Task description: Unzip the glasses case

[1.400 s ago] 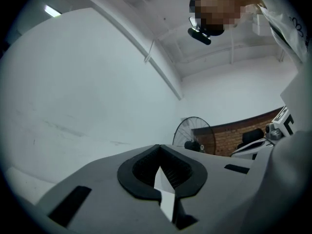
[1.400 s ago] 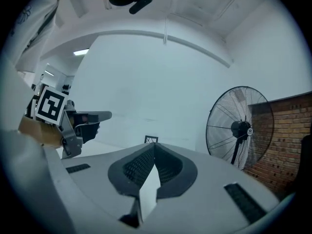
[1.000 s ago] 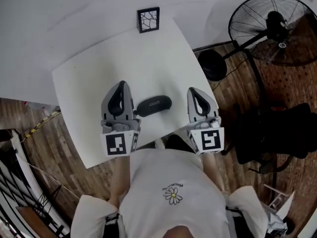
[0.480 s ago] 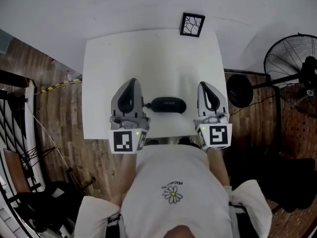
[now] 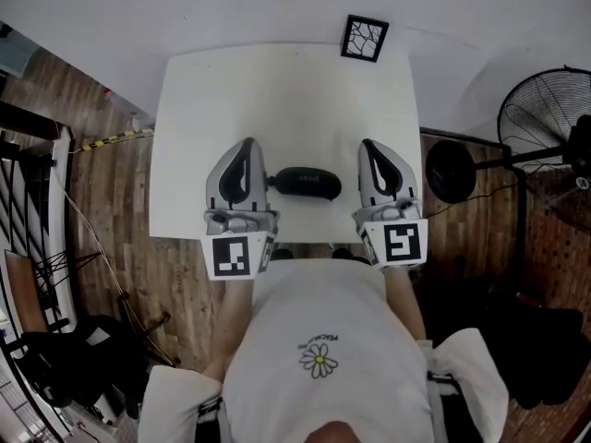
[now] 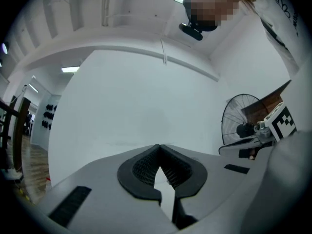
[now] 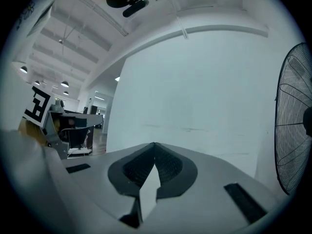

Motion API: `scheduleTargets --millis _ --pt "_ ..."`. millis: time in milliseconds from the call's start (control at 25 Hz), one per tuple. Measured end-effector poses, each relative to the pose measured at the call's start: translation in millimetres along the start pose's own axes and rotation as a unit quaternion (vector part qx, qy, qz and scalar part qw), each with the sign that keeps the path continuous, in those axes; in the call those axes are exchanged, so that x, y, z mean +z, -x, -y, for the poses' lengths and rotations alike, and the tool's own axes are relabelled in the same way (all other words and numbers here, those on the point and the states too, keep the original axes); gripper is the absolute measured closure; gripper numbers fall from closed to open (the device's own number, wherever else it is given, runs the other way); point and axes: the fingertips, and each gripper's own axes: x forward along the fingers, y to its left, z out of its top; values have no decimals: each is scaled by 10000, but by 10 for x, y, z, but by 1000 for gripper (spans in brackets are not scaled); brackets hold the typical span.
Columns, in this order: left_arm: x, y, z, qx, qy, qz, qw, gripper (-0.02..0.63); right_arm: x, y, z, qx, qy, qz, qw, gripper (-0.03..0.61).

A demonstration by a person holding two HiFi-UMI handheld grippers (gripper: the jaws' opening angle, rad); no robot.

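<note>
Glasses case (image 5: 308,182) between left tongs (image 5: 247,146) and right tongs (image 5: 369,148), both closed, empty

Tables: one white table (image 5: 277,100)
Cases: one dark glasses case (image 5: 307,182), close to the table's near edge
Grippers: two, the left gripper (image 5: 245,146) left of the case, the right gripper (image 5: 371,146) right of it
Cards: one framed card (image 5: 364,38), far right corner
Fans: one fan (image 5: 549,123), right of the table
People: one person (image 5: 319,340), near side

Right gripper (image 7: 154,146), jaws together, empty
</note>
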Motion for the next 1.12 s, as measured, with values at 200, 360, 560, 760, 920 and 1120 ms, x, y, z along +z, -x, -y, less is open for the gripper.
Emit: scheduleTargets --millis 200,360,560,760,920,1120 --pt "-226 -60 150 -235 -303 -502 9980 598 -128 10 33 52 -186 -199 9996 572" --pt "-688 -116 415 -1081 -1259 -1597 9731 599 -245 32 21 121 -465 -378 9981 569" --pt "-1282 -95 705 -2086 -1575 -2897 9207 600 -581 146 -61 324 -750 -811 9934 493" --pt "-1808 41 959 -2796 -2045 -3722 8611 598 -1031 366 -142 523 -1120 -1359 9830 479" --pt "-2115 124 1034 -2990 -2141 -4171 8311 599 -1427 507 -279 730 -960 -1896 9744 479" --pt "-2344 174 1064 -2990 -2275 -4501 8101 599 -1849 603 -485 927 -905 -2460 9606 440"
